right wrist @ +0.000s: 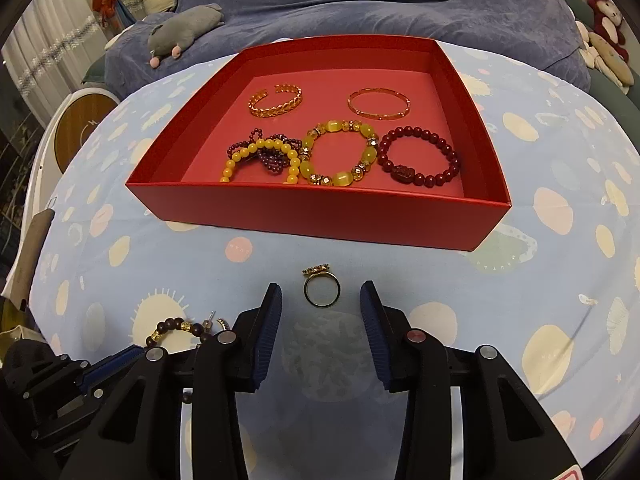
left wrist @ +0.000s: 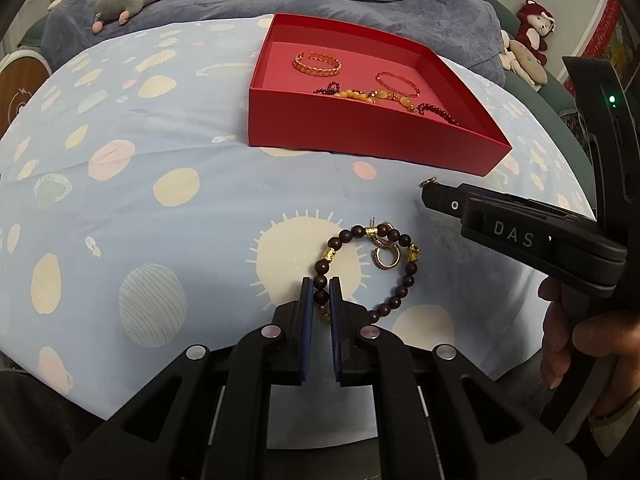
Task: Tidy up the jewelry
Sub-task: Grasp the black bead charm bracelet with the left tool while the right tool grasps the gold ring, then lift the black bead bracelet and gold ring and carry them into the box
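My left gripper [left wrist: 321,282] is shut on a bead of a dark wooden bead bracelet [left wrist: 402,286] with gold spacers, which lies on the light-blue patterned sheet. Small hoop earrings [left wrist: 386,255] rest inside its loop. My right gripper [right wrist: 320,287] points down at the sheet and stands open, with a gold ring [right wrist: 321,291] lying between its fingers and touching neither. A red box [right wrist: 320,212] just beyond holds two gold bangles [right wrist: 276,100], yellow bead bracelets [right wrist: 340,152] and dark red bead bracelets [right wrist: 420,156]. In the left wrist view the right gripper [left wrist: 426,194] sits in front of the red box [left wrist: 360,140].
A blue blanket [right wrist: 380,4] with a grey plush toy [right wrist: 184,28] lies behind the box. Red and pale plush toys [right wrist: 606,12] sit at the far right. A hand [left wrist: 580,340] holds the right gripper. A round white and wood object [right wrist: 80,128] stands left of the bed.
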Motion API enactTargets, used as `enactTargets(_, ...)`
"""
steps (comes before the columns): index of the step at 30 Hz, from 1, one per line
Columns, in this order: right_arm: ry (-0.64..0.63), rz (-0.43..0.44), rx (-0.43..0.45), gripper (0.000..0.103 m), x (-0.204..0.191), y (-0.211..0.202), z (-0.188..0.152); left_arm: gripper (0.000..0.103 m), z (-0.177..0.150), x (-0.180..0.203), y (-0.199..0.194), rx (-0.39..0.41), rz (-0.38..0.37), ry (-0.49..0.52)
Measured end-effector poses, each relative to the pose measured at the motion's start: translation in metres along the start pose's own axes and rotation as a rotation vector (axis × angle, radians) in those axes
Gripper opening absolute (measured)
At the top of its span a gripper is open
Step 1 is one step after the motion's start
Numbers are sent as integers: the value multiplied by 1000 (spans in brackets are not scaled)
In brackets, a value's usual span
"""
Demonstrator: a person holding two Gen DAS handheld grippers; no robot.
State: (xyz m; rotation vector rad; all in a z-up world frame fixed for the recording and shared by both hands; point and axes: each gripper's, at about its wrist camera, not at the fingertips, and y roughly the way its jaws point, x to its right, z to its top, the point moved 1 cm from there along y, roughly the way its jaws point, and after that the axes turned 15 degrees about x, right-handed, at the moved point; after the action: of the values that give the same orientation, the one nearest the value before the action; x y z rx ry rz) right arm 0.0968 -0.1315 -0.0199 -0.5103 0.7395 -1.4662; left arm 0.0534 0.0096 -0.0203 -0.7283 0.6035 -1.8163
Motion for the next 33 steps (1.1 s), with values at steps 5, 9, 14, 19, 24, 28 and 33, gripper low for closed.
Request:
enactTargets(5,-29,-3,0,25,-3,4,-2,8,-1,-1,2,-5,0,-4)
enactTargets(9,-28,-1,0,19,-2,5,-1,8,-1,-1,3,-3,0,-2)
enactTargets(14,-20,-1,8,19,0,-1,-3,8,0,-1,2,-2,-4,-7)
enactTargets(19,27,3,18,19,9,-20,-10,8,3,1,-2,7,-22,-15)
enactTargets(24,51,3,19,19,15,-36,-20,8,-1,5,2,-14,-18,-5)
enactTargets(28,61,1,23,18,19,-45,-25,19,0,9,6,-9,-6,2)
enactTargets(33,72,-3,33,19,22,-52,-25,29,2,20,11,11,8,47)
